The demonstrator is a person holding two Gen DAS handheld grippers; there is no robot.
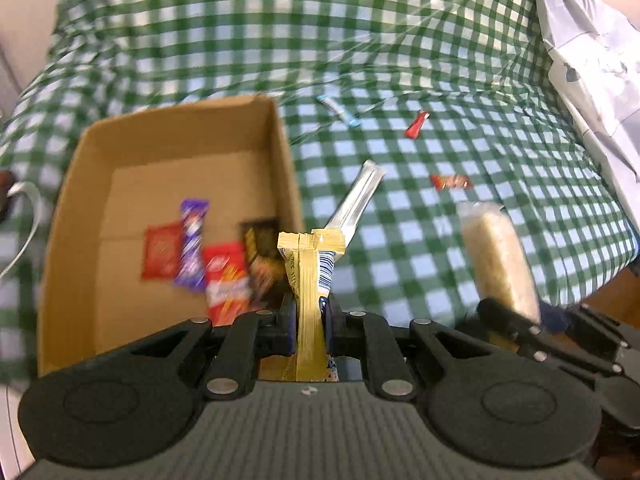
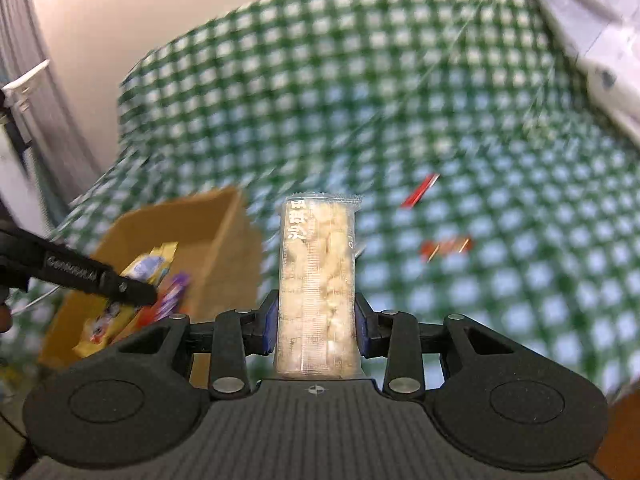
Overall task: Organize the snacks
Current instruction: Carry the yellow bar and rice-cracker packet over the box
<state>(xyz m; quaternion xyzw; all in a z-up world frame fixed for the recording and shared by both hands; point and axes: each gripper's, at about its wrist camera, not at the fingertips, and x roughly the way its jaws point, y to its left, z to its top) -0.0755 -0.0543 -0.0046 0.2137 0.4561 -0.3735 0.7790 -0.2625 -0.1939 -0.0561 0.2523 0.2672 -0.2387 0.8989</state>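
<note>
My left gripper is shut on a yellow snack packet, held upright just off the near right corner of an open cardboard box. Several wrapped snacks lie in the box, among them a purple bar and a red packet. My right gripper is shut on a clear-wrapped puffed rice bar, also seen at the right of the left wrist view as the rice bar. Loose on the green checked cloth lie a silver stick, a blue-and-white candy, a red candy and an orange-red candy.
The green checked cloth covers the table and falls off at its far and right edges. A pale crumpled plastic bag lies at the right. A white cable hangs left of the box. In the right wrist view the left gripper's arm reaches over the cardboard box.
</note>
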